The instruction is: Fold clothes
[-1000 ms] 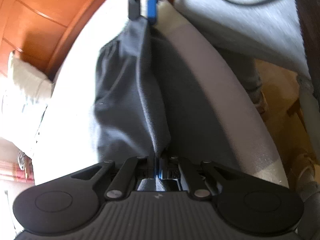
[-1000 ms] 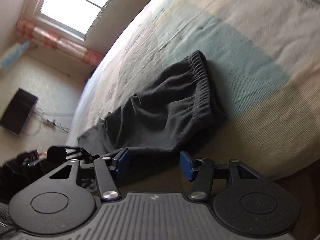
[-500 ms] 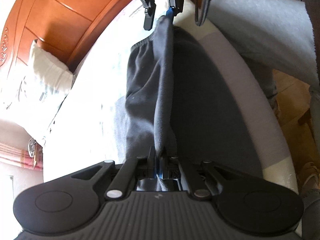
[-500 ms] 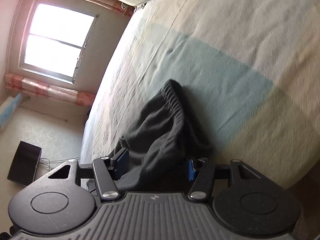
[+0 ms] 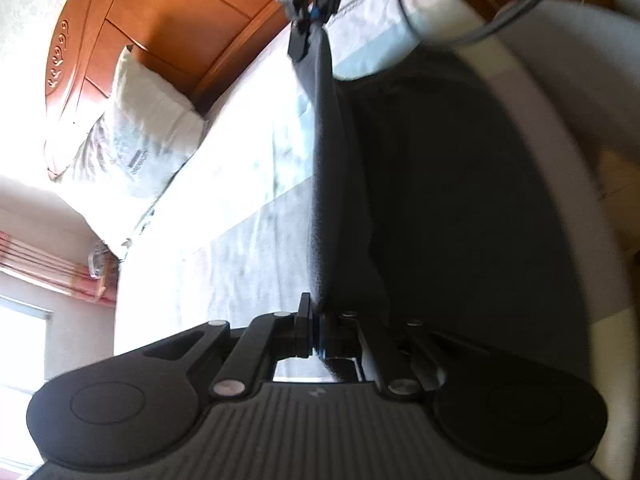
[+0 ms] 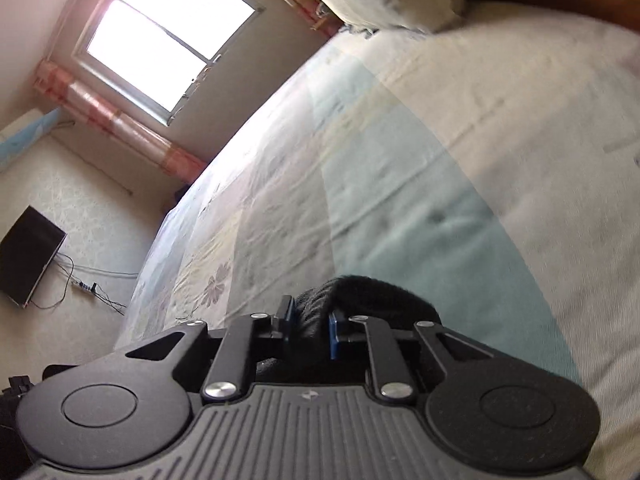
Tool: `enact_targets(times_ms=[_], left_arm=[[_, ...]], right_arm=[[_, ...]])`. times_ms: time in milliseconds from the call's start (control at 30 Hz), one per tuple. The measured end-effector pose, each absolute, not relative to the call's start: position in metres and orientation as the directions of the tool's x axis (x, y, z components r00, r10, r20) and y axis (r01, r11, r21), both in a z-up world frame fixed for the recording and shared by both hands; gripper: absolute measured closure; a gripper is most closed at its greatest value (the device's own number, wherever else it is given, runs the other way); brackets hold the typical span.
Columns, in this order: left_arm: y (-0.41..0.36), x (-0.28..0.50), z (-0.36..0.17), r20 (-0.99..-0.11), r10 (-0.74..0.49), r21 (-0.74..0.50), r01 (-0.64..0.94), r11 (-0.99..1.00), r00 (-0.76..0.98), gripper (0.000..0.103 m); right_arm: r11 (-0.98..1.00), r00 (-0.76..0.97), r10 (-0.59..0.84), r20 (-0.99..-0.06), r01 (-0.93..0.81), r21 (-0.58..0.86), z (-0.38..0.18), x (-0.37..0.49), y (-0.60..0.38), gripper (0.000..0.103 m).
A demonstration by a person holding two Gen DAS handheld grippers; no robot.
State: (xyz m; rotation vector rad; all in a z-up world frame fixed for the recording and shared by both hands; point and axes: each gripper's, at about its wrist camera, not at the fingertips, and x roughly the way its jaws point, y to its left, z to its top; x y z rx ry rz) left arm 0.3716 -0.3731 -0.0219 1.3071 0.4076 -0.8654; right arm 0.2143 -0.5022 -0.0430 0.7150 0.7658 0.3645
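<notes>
The dark garment (image 5: 332,160) is matt knitted cloth with a faintly fuzzy nap; its gathered band (image 6: 320,312) looks ribbed and rough. The left gripper (image 5: 314,330) and the right gripper (image 6: 310,326) are matt black plastic with ridged bodies, shiny metal rivets and smooth blue pads. The bedcover (image 6: 400,184) is soft woven cloth, slightly creased. The pillow (image 5: 136,148) is crumpled printed cloth. At far left, the headboard (image 5: 168,12) is glossy varnished wood with carved detail.
</notes>
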Motion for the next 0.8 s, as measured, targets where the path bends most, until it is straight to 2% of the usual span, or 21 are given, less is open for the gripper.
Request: enact_targets(times_ms=[167,367,433,567,700,800], left_arm=[[-0.364,0.343,-0.042,-0.820,-0.316,0.536,0.835,-0.127,0.478,0.103],[-0.393,0.338,-0.085,-0.866,-0.307,0.472,0.848,-0.239,0.395,0.103],[-0.399,0.339,-0.089,-0.868,-0.306,0.469,0.848,-0.246,0.392,0.103],[-0.369,0.291,-0.088,-0.868,-0.312,0.461,0.862,-0.213,0.387,0.103],[-0.268,0.214,-0.082,-0.860,-0.321,0.462,0.871,-0.166,0.396,0.103],[-0.261,0.206,-0.085,-0.860,-0.323,0.459,0.875,-0.153,0.395,0.103]], right_arm=[[0.724,0.613,0.544,-0.573,0.002,0.690,-0.071,0.199,-0.511,0.084],[0.760,0.514,0.507,-0.692,0.112,0.640,-0.111,0.172,-0.524,0.085],[0.766,0.517,0.490,-0.702,0.129,0.630,-0.111,0.167,-0.531,0.086],[0.758,0.531,0.491,-0.691,0.131,0.639,-0.106,0.161,-0.536,0.086],[0.736,0.520,0.530,-0.670,0.110,0.668,-0.106,0.155,-0.531,0.082],[0.746,0.524,0.527,-0.669,0.091,0.659,-0.103,0.152,-0.527,0.081]])
